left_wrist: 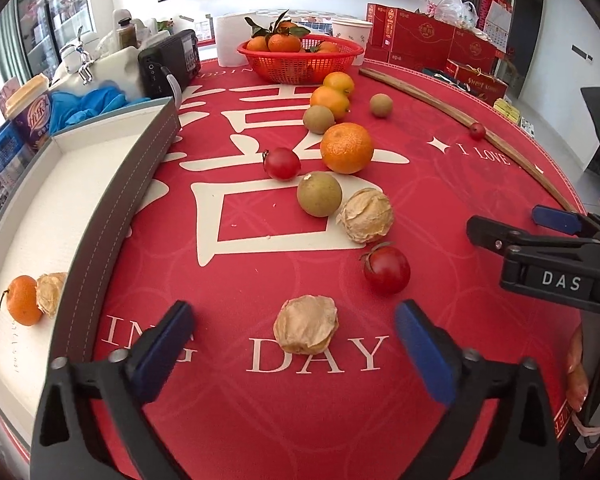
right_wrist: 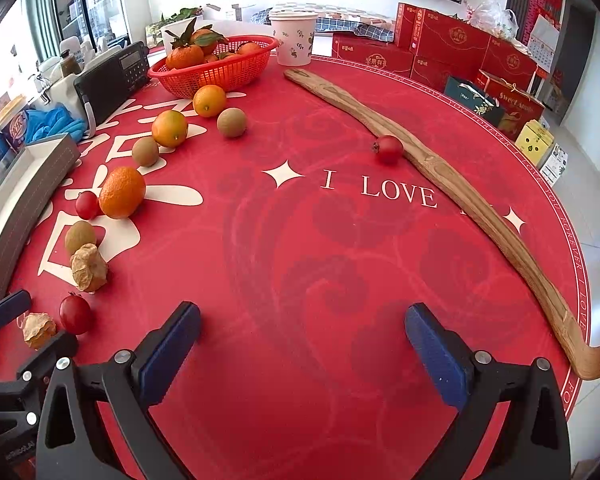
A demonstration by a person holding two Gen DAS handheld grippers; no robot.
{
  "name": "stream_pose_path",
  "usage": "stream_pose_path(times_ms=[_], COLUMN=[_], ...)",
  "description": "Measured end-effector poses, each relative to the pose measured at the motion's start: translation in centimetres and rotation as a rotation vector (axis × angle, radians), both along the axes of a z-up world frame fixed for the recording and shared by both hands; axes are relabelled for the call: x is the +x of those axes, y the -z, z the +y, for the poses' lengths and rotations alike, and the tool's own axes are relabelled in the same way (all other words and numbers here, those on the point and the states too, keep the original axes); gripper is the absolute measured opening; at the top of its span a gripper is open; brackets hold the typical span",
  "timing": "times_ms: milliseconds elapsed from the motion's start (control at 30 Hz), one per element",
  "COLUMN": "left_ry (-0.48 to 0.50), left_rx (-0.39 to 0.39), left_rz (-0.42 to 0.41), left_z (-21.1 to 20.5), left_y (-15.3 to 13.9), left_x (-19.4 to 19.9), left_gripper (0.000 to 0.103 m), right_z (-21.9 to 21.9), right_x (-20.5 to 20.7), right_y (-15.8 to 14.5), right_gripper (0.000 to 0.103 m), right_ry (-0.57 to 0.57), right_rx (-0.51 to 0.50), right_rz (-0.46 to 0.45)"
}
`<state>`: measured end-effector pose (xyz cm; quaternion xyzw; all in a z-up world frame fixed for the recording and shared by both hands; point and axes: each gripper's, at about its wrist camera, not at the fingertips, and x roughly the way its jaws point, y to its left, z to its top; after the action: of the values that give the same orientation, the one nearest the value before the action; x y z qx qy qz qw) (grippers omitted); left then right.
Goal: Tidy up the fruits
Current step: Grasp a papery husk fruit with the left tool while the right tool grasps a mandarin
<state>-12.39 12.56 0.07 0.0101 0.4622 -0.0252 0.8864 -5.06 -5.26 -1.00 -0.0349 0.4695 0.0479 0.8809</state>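
The left tool (left_wrist: 294, 336) stands spread wide, its blue pads either side of a papery husked fruit, probably a physalis (left_wrist: 306, 324), which lies on the red worktop (left_wrist: 240, 264) between them and appears untouched by either pad. The right tool (right_wrist: 302, 334) is likewise spread, with nothing between its pads, poised over a bare stretch of cloth. The step in hand looks like the approach to a pick: the next move calls for the left tool to come down squarely around the husk and close gently, since the dry shell would crush easily, then carry it left over the wall of the box. That grey-walled box (left_wrist: 140, 168), white inside, already holds a small mandarin (left_wrist: 23, 300) and another husked fruit (left_wrist: 52, 294) touching each other near its close end; the rest of it is bare. Just beyond the left tool lies a cherry tomato (left_wrist: 387, 270), then a second husk (left_wrist: 366, 216) touching a brown round fruit (left_wrist: 319, 194), a large orange (left_wrist: 346, 148) and a further line of fruit leading to the red basket (left_wrist: 300, 60), which holds leafy mandarins. One tomato (right_wrist: 388, 149) rests apart, against a wooden back scratcher (right_wrist: 460, 196).
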Motion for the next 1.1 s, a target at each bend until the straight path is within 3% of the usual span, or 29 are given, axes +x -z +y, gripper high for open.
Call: stream_pose_path(times_ms=[267, 333, 433, 500, 567, 867, 1100], left_ry=[-0.01, -0.003, 0.006, 0.011, 0.012, -0.014, -0.018], left_rx=[0.0, -0.001, -0.002, -0.001, 0.002, -0.011, -0.059], left_rz=[0.01, 0.005, -0.016, -0.027, -0.034, -0.063, -0.064], left_z=[-0.5, -0.6, -0.5, -0.4, -0.1, 1.4, 2.6], left_y=[0.0, -0.1, -0.6, -0.8, -1.0, -0.8, -0.9], left_x=[0.6, 0.5, 0.1, -0.1, -0.1, 1.2, 1.9], left_gripper=[0.102, 0.098, 0.074, 0.045, 0.023, 0.023, 0.024], right_z=[0.0, 0.0, 0.0, 0.0, 0.0, 1.4, 4.5], right_x=[0.0, -0.1, -0.1, -0.2, -0.2, 0.4, 4.0], right_y=[-0.1, -0.1, 0.0, 0.0, 0.0, -0.1, -0.7], right_gripper=[0.103, 0.103, 0.103, 0.103, 0.103, 0.103, 0.102], right_ry=[-0.007, -0.01, -0.014, -0.015, -0.015, -0.062, -0.155], right_rx=[0.0, 0.0, 0.0, 0.0, 0.0, 0.019, 0.164], right_rz=[-0.006, -0.008, -0.011, -0.012, -0.012, -0.001, 0.046])
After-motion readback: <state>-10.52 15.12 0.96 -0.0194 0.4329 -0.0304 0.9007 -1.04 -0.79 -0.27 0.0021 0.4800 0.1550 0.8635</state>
